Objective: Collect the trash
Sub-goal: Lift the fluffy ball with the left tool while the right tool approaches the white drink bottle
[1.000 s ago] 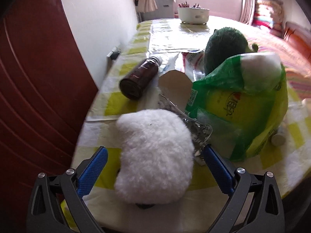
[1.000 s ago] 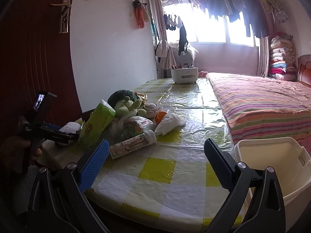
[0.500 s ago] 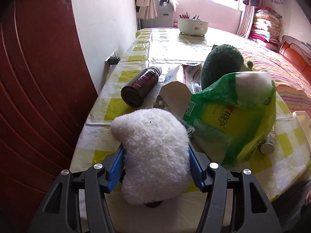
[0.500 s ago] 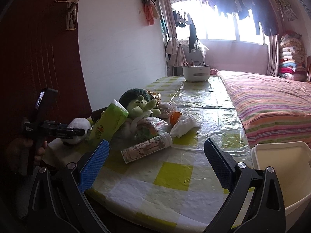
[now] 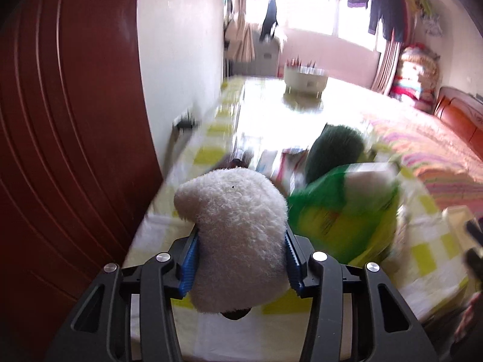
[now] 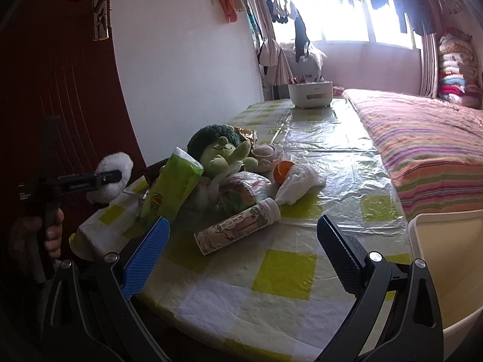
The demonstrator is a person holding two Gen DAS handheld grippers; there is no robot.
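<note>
L gripper: blue-padded fingers had just been closing and were clamped on both sides of a white fluffy plush piece, pads pressing into the pile. From the R wrist view the plush was lifted clear of the tabletop, off its near-left corner, in front of the dark red door; a hand gripped the handle below. L wrist view motion-blurred beyond the plush.

R gripper: fingers spread wide, nothing between them, hovering over the near edge of the yellow-checked tabletop.

Pile on tabletop, left-centre: green-yellow packet leaning upright; green broccoli-style plush toy behind it; crumpled plastic bag w/ printed wrapper; printed cylindrical bottle w/ white cap on its side, nearest the R gripper; white crumpled bag touching an orange item.

White bin at lower right, just beside the tabletop edge. White pot-like container at far end. Striped bed along the right.
</note>
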